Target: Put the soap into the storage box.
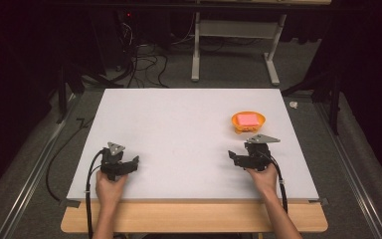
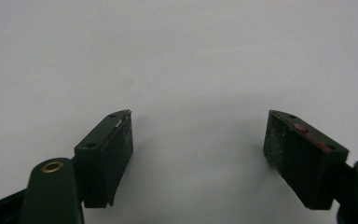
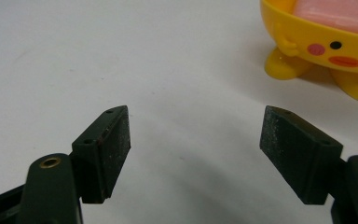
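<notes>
A small yellow-orange bowl (image 1: 237, 122) on little feet stands on the right part of the white board. It carries a painted face (image 3: 338, 53) and holds a pink block (image 1: 248, 119). My right gripper (image 1: 248, 158) rests low on the board just in front of the bowl. In the right gripper view its jaws (image 3: 196, 112) stand open with only bare board between them, and the bowl (image 3: 303, 39) is at the upper right with the pink block (image 3: 340, 11) inside. My left gripper (image 1: 122, 163) sits near the board's front left, open (image 2: 199, 119) over bare white surface.
The white board (image 1: 179, 124) lies on a wooden table whose front edge (image 1: 194, 219) shows below the hands. Behind the table are a white metal stand (image 1: 234, 45) and loose cables (image 1: 144, 64) on the grey floor. Metal rails run along both sides.
</notes>
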`<act>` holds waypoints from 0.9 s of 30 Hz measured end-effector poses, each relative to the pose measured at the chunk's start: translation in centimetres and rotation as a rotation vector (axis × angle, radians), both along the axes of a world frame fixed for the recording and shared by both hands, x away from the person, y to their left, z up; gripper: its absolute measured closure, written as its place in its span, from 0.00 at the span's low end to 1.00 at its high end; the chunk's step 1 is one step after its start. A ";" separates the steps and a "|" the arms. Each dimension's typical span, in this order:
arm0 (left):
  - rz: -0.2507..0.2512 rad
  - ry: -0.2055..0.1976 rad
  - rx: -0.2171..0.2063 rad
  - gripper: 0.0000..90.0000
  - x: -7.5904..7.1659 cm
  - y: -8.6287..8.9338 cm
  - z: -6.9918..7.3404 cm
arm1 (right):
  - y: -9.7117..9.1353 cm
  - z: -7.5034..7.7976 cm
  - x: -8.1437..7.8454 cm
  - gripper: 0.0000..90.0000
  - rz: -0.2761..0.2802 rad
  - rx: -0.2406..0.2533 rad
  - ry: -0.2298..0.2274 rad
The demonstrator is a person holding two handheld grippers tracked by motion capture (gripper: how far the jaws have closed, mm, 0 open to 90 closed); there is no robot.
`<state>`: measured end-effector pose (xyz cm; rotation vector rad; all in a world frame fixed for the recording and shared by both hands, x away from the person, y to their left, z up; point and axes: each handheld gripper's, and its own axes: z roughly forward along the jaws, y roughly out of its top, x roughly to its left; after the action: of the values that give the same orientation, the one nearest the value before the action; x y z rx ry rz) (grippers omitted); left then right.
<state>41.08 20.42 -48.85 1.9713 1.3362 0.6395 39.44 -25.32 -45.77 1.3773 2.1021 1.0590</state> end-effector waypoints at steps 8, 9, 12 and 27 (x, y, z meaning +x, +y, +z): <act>0.000 0.000 0.001 0.27 0.0 0.0 0.0 | 0.9 -0.9 0.3 0.28 0.012 -0.047 0.028; 0.000 0.000 0.000 0.27 0.0 0.0 0.0 | 1.0 -1.0 0.3 0.28 0.014 -0.053 0.031; 0.000 0.000 -0.001 0.27 0.0 0.0 0.0 | 1.4 -1.4 0.4 0.28 0.021 -0.081 0.037; 0.000 -0.003 0.002 0.27 0.0 0.0 0.0 | 2.3 -2.5 0.5 0.27 0.044 -0.136 0.036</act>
<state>41.06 20.40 -48.86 1.9710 1.3348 0.6435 39.95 -23.02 -48.23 1.3000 2.1960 0.8951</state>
